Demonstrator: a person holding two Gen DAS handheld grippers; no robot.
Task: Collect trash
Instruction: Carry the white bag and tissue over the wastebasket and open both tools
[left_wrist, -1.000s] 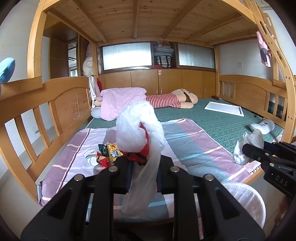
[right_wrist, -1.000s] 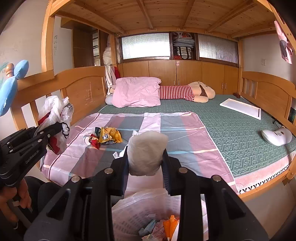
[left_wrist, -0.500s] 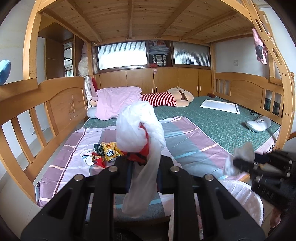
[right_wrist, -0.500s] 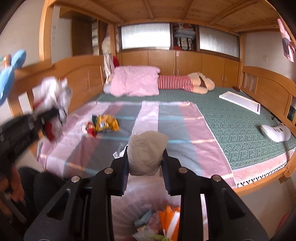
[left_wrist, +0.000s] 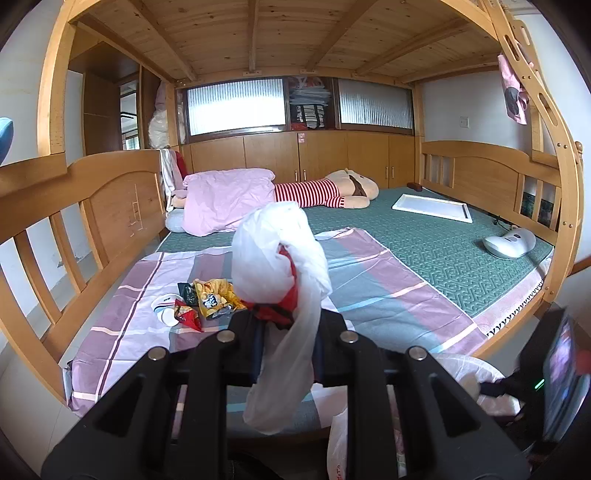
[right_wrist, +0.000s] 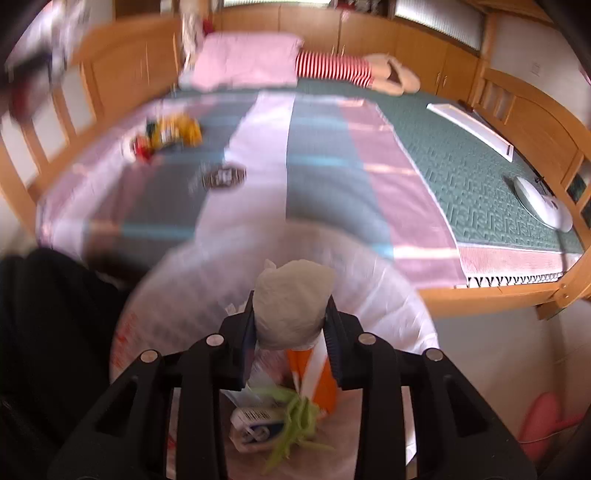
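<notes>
My left gripper (left_wrist: 286, 325) is shut on a white plastic bag with red inside (left_wrist: 273, 258), held up over the bed's near edge. My right gripper (right_wrist: 291, 325) points down into the open white trash bag (right_wrist: 388, 295). A crumpled grey-white tissue (right_wrist: 291, 306) sits between its pads. The jaws are opening, but both pads still touch the tissue. An orange carton (right_wrist: 314, 373) and other scraps lie in the bag below. Yellow and red snack wrappers (left_wrist: 210, 299) and a small white item (left_wrist: 164, 306) lie on the striped sheet (left_wrist: 369, 295).
Wooden rails (left_wrist: 92, 206) run around the bed. A pink pillow (left_wrist: 225, 199) and a striped plush toy (left_wrist: 321, 192) lie at the far end. On the green mat are a white board (left_wrist: 432, 206) and a white device (left_wrist: 509, 242). A dark patch (right_wrist: 223, 177) lies on the sheet.
My right gripper has dropped and tipped down over the trash bag with the tissue, and its jaws stand slightly wider. The left gripper and its plastic bag have stayed put.
</notes>
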